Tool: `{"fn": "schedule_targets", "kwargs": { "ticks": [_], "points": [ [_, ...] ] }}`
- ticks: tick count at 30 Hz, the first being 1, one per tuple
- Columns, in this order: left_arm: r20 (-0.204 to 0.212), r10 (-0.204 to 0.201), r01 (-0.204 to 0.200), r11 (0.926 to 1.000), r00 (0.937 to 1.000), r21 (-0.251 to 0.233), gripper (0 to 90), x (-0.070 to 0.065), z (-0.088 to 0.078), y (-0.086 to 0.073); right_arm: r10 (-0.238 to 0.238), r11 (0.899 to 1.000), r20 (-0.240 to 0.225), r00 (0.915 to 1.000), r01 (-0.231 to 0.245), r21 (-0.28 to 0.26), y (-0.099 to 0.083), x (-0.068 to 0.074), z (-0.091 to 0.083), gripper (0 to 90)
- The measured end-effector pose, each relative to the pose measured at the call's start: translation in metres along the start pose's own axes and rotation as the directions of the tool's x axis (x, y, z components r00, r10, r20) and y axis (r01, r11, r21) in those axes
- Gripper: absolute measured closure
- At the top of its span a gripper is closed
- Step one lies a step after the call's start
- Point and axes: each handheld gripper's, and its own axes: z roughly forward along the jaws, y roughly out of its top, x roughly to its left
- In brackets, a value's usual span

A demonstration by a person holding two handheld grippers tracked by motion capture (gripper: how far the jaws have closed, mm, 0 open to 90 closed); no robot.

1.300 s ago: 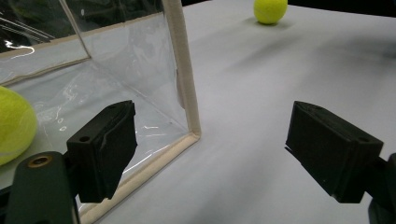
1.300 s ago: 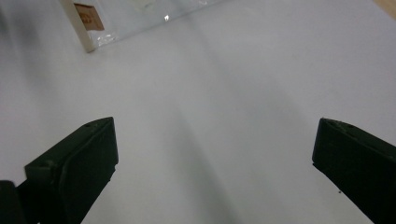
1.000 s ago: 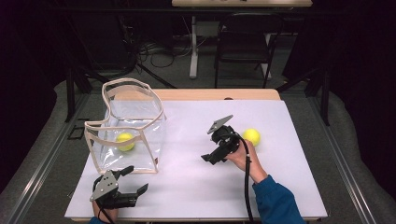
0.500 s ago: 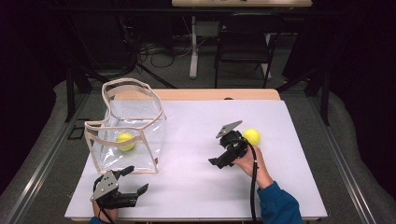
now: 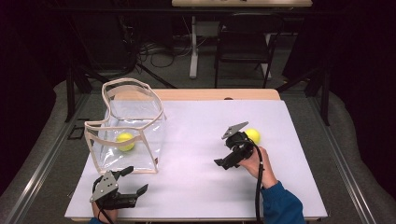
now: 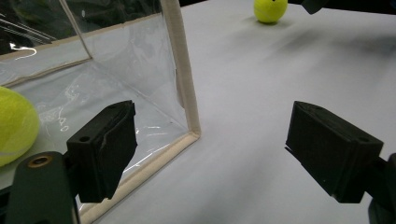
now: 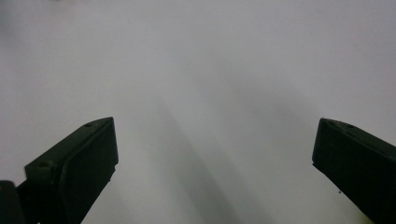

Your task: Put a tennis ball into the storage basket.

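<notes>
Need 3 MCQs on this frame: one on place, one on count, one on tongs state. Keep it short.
1. Where is the loose tennis ball?
A. inside the bag
B. on the white table beside the right tongs
C. between the left tongs' jaws

2. How many yellow balls are in sight?
A. one
B. two
C. three

3. State of the right tongs?
A. open, empty
B. shut on a ball
C. shut on the bag rim

Answers: 1 B, the ball lies on the table just beyond the right hand. 2 B, one sits in the clear bag as the bagged ball, one lies outside. 3 A, the right gripper view shows the jaws wide apart over bare table.
</notes>
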Motion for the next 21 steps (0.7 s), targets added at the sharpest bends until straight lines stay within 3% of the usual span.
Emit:
{"fn": "schedule_targets", "kwargs": {
  "ticks": [11, 21],
  "points": [
    [-0.001, 0.002, -0.002, 1.0000, 1.0000, 0.001, 15.9, 0.000, 0.001, 0.000, 0.046, 0.998, 0.054, 0.9975, -0.044, -0.039, -0.005, -0.019, -0.019, 0.0],
    [-0.004, 0.004, -0.004, 1.0000, 1.0000, 0.003, 15.9, 0.000, 0.001, 0.000, 0.124, 0.989, 0.115, 0.9856, -0.114, -0.092, -0.019, -0.045, -0.043, 0.0]
  ]
}}
